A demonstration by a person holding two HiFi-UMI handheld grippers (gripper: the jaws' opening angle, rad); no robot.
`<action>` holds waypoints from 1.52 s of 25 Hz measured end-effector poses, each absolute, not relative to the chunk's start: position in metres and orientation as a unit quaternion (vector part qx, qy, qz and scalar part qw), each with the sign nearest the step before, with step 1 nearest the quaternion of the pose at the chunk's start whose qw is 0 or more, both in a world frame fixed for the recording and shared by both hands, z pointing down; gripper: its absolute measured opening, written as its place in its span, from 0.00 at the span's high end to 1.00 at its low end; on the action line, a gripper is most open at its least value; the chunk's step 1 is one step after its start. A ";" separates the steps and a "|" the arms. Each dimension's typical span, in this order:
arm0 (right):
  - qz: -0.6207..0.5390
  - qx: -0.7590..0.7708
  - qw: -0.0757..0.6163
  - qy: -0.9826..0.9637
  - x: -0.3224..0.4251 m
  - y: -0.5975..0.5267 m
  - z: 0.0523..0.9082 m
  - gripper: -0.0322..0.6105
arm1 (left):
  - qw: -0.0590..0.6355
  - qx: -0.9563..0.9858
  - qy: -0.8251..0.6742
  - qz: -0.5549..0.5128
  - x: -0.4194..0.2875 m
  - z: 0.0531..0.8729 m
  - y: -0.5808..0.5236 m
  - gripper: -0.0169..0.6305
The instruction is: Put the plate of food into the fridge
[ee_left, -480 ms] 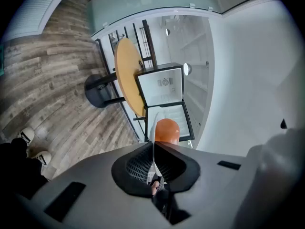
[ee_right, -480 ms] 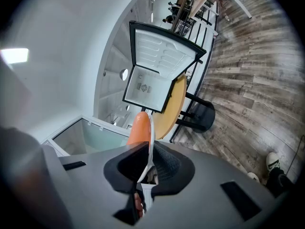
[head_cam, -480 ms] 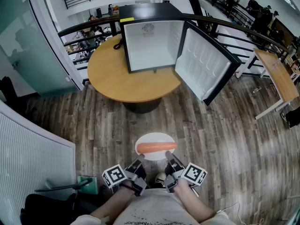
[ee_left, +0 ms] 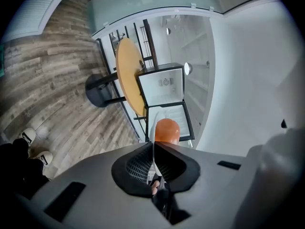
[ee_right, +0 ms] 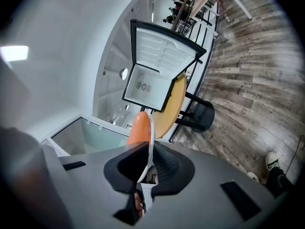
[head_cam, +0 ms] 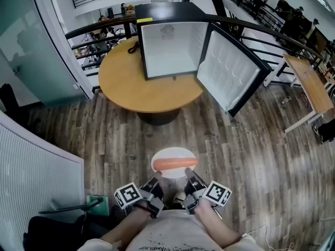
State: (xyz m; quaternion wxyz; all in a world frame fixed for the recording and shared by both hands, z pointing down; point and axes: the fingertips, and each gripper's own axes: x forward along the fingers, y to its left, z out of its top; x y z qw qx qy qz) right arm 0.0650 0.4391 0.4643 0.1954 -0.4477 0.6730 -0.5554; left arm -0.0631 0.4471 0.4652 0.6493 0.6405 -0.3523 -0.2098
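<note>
Scant shift: left gripper [head_cam: 156, 181], right gripper [head_cam: 189, 180] fingers tight on plate [head_cam: 166, 154] rim, open fridge [head_cam: 168, 48] seemingly far.

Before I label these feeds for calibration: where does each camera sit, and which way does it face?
Head view: on the person's head, looking steeply down at the white oval plate carrying orange sausage-like food; forearms, left gripper and right gripper show.
Left gripper view: rides the left gripper, faces the open black mini fridge; its jaws grip the plate's rim.
Right gripper view: likewise from the right gripper.
Both share fridge and round wooden table.
</note>
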 end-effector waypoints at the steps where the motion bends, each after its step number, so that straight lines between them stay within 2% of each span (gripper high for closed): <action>1: -0.555 -0.449 0.195 0.673 0.064 0.439 0.465 0.88 | 0.651 0.639 -0.353 -0.208 -0.065 0.466 0.447 0.93; 27: -0.547 -0.474 0.217 0.655 -0.006 0.404 0.474 0.88 | 0.661 0.652 -0.322 -0.187 -0.135 0.475 0.401 0.93; 38: -0.543 -0.459 0.206 0.672 -0.006 0.322 0.476 0.88 | 0.652 0.651 -0.330 -0.205 -0.135 0.475 0.324 0.93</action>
